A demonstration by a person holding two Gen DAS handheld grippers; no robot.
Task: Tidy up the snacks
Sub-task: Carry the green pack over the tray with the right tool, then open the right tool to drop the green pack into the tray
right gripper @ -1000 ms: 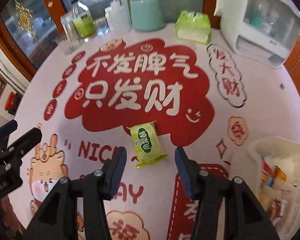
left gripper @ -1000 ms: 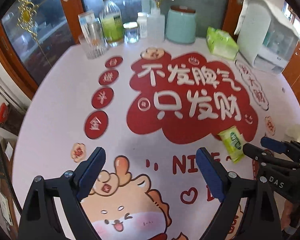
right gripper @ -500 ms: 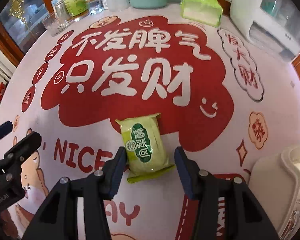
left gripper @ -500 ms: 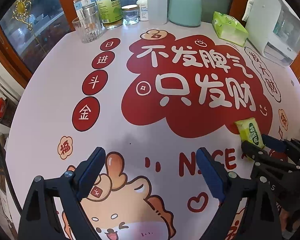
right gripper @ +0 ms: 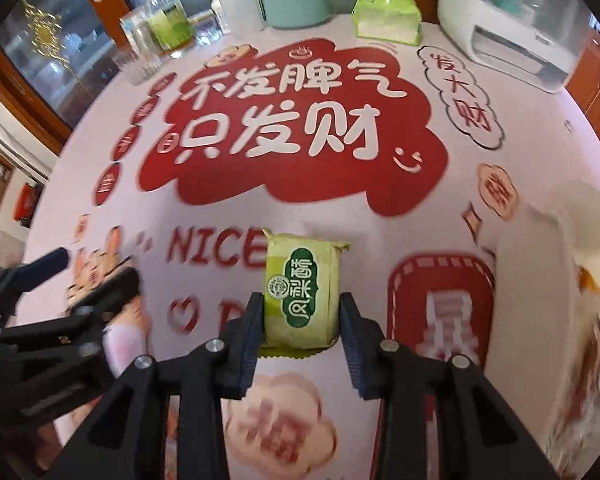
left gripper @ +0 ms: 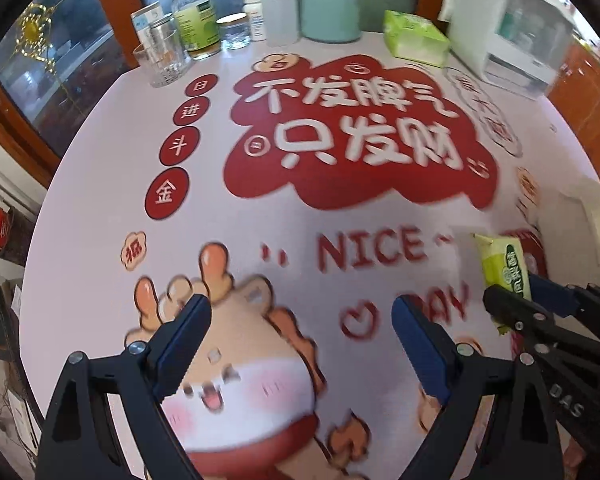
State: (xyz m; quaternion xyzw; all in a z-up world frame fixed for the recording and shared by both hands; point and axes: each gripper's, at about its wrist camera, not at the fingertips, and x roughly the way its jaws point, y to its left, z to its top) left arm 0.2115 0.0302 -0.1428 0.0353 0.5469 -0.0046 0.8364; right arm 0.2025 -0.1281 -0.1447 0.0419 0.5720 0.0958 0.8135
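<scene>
Your right hand-held gripper [right gripper: 300, 322] points steeply down, its dark blue fingers [right gripper: 249, 340] closing, and a green snack pack [right gripper: 300, 292] sits between them with both pads against its sides. In the left wrist view the same gripper [left gripper: 518, 300] shows at the right edge, black linkages angled toward the middle. Your left hand-held gripper [left gripper: 300, 344] also tilts steeply down, its jaws spread wide with nothing between them. From the right wrist view it [right gripper: 88, 276] reaches in from the left edge, just beside the right one, not touching it.
</scene>
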